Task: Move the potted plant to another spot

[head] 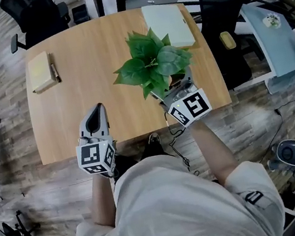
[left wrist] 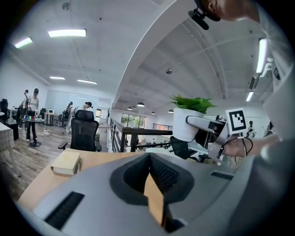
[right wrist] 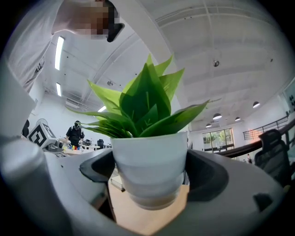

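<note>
The potted plant [head: 154, 62] has broad green leaves and a white pot [right wrist: 150, 170]. It is over the right half of the wooden table [head: 87, 97]. My right gripper [head: 179, 87] is shut on the pot, one jaw against each side [right wrist: 150, 184]. Whether the pot's base rests on the wood or hangs just above it, I cannot tell. My left gripper [head: 99, 107] hovers over the table's near edge, left of the plant, shut with nothing in it [left wrist: 150, 161]. In the left gripper view the pot [left wrist: 186, 124] shows to the right, clasped by the right gripper [left wrist: 203, 124].
A tan book with a pen [head: 40, 71] lies at the table's far left. At the far right corner lies a white closed pad [head: 166, 23]. Black office chairs [head: 39, 15] [head: 227, 27] stand behind and to the right. A pale blue desk [head: 269, 36] is further right.
</note>
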